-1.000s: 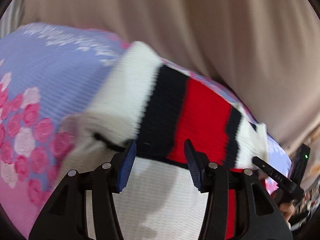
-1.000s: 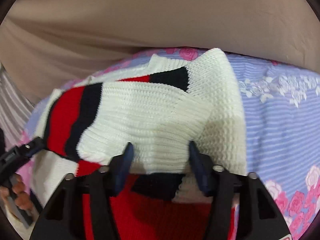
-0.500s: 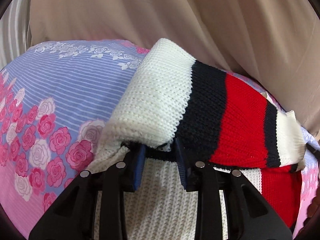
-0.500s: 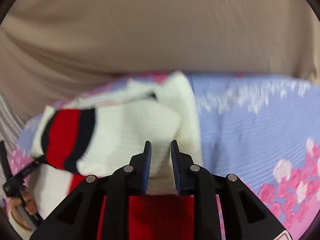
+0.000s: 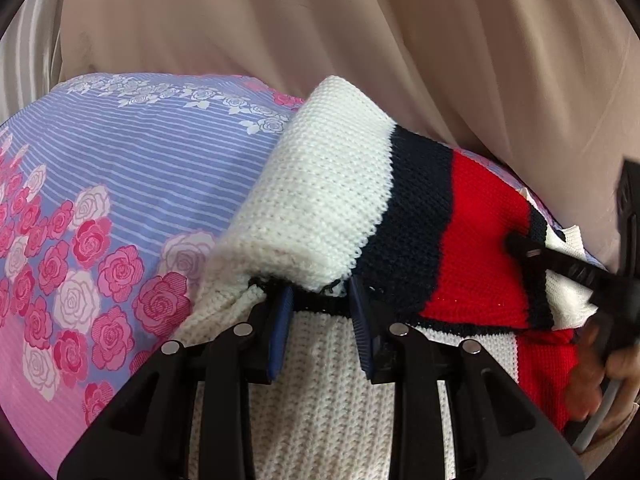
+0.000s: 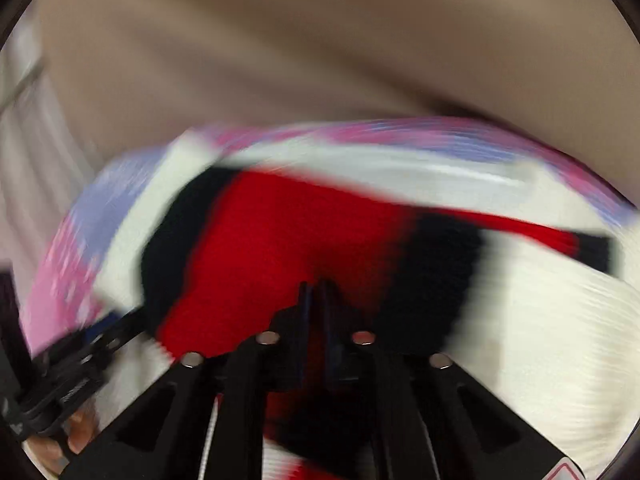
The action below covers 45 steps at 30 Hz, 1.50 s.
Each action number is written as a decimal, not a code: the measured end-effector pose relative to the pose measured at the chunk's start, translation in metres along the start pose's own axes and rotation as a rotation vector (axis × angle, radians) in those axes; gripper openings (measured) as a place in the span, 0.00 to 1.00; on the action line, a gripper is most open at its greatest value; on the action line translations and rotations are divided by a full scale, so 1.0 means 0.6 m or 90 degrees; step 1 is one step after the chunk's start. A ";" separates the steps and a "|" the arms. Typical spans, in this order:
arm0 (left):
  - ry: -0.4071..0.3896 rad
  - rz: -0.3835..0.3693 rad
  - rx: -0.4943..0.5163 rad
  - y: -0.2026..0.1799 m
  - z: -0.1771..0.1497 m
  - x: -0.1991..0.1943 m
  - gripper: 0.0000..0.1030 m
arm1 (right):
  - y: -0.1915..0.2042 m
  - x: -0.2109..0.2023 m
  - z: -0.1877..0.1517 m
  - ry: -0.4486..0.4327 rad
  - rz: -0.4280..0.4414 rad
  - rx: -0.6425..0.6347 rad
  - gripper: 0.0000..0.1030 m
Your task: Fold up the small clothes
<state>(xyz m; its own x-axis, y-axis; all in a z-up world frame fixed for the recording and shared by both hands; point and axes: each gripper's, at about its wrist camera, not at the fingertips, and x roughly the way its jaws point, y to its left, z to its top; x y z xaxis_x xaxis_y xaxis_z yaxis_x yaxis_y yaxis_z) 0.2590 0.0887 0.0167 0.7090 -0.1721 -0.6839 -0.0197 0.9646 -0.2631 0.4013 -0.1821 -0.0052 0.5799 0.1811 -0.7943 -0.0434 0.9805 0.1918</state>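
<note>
A small knit sweater (image 5: 320,200), white with black and red stripes, lies folded on a floral bedsheet (image 5: 120,168). My left gripper (image 5: 320,312) sits at the folded edge with its jaws partly apart and a black hem strand between the pads; it does not clamp the knit. The right gripper shows in the left wrist view (image 5: 560,264), pressing on the red stripe. In the blurred right wrist view my right gripper (image 6: 316,292) has its jaws together over the sweater's red band (image 6: 280,248); whether cloth is pinched is unclear.
A beige curtain (image 5: 320,20) hangs close behind the bed. The floral sheet (image 6: 80,220) extends to the left of the sweater. The person's hand (image 5: 600,372) is at the right edge.
The right gripper closed and swung left across the sweater onto the red stripe. The left gripper narrowed, then opened slightly, staying at the folded white edge.
</note>
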 end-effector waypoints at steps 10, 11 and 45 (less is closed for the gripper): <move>-0.007 0.011 -0.012 -0.005 0.001 0.003 0.27 | 0.232 0.074 0.099 0.007 0.085 -0.153 0.46; -0.007 0.010 -0.012 -0.004 0.001 0.004 0.27 | 0.266 0.108 0.112 0.024 0.086 -0.174 0.48; -0.001 -0.059 0.017 0.052 -0.070 -0.123 0.55 | -0.082 -0.384 -0.373 -0.025 -0.163 0.024 0.65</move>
<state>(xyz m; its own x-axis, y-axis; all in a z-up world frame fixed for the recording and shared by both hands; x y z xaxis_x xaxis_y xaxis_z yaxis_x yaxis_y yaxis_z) 0.1765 0.1235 0.0306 0.7081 -0.2605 -0.6564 0.0648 0.9495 -0.3069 0.0877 -0.2546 0.0392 0.5994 -0.0761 -0.7968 0.1386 0.9903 0.0097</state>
